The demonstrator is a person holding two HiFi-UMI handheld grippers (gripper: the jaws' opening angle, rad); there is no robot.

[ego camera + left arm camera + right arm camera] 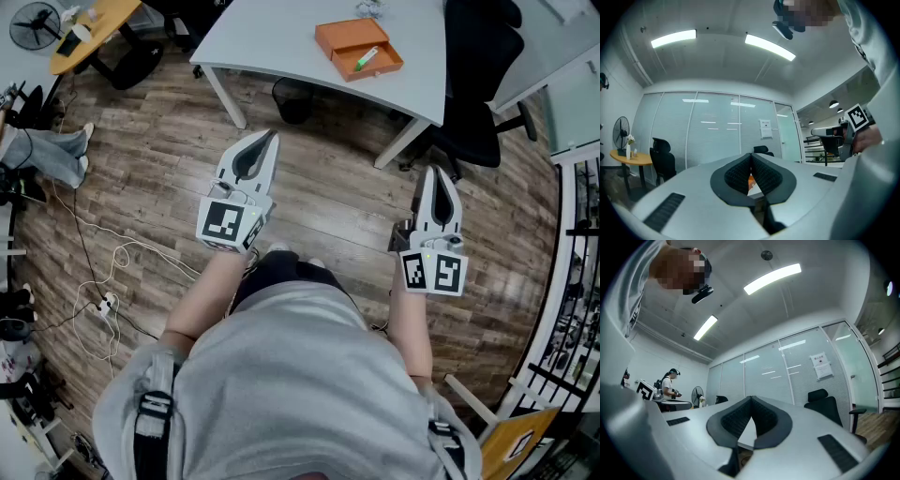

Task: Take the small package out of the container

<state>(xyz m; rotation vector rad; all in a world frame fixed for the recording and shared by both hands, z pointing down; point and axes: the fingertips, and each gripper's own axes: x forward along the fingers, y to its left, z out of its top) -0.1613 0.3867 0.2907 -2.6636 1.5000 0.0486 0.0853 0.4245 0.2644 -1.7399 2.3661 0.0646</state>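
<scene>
An orange container (357,47) lies open on the white table (281,37) at the top of the head view, with a small green and white package (367,56) inside it. My left gripper (271,137) is held over the wooden floor, short of the table's near edge, its jaws shut on nothing. To the right, my right gripper (438,172) hangs at about the same height, also shut and empty. In the left gripper view a sliver of orange (751,178) shows through the gap below the closed fingertips (751,155). The right gripper view shows its closed tips (751,399) with the table edge behind.
A black office chair (478,84) stands at the table's right end. A dark bin (292,99) sits under the table. Cables and a power strip (105,305) trail across the floor at left. A round wooden table (94,28) and a fan (35,24) stand far left. Another person (669,383) stands in the distance.
</scene>
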